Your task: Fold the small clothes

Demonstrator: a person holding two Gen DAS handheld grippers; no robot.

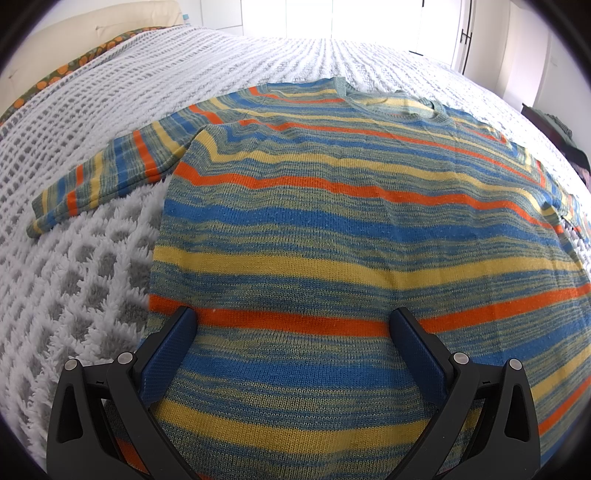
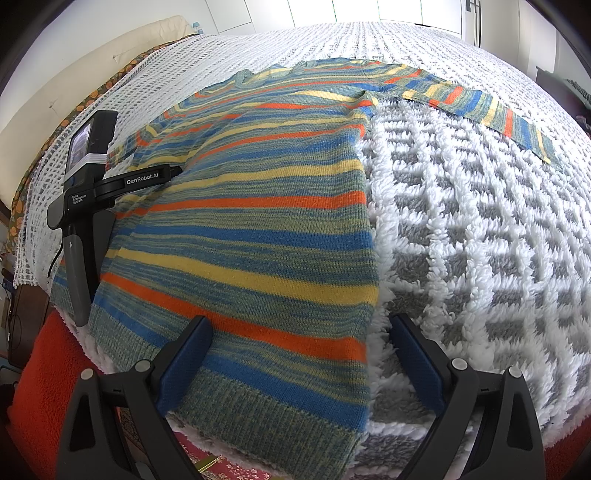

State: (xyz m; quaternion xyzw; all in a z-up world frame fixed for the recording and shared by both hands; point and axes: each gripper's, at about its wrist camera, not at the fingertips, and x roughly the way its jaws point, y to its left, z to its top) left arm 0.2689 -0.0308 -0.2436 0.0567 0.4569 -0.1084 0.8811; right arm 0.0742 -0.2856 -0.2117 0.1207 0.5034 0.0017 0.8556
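Note:
A small knitted sweater (image 1: 332,236) with blue, yellow, orange and green stripes lies flat on the bed, neck away from me. Its left sleeve (image 1: 107,177) sticks out to the left; its right sleeve (image 2: 491,107) sticks out to the right in the right wrist view. My left gripper (image 1: 295,325) is open just above the sweater's lower left part. My right gripper (image 2: 301,332) is open, straddling the sweater's (image 2: 258,229) lower right edge near the hem. The left gripper's body (image 2: 88,177) shows over the sweater's left side.
The sweater lies on a fluffy white and grey blanket (image 2: 480,229) covering the bed. A patterned orange and green pillowcase (image 1: 62,74) and a cream headboard (image 1: 92,33) sit at the far left. A red fabric (image 2: 48,369) hangs below the bed's near edge.

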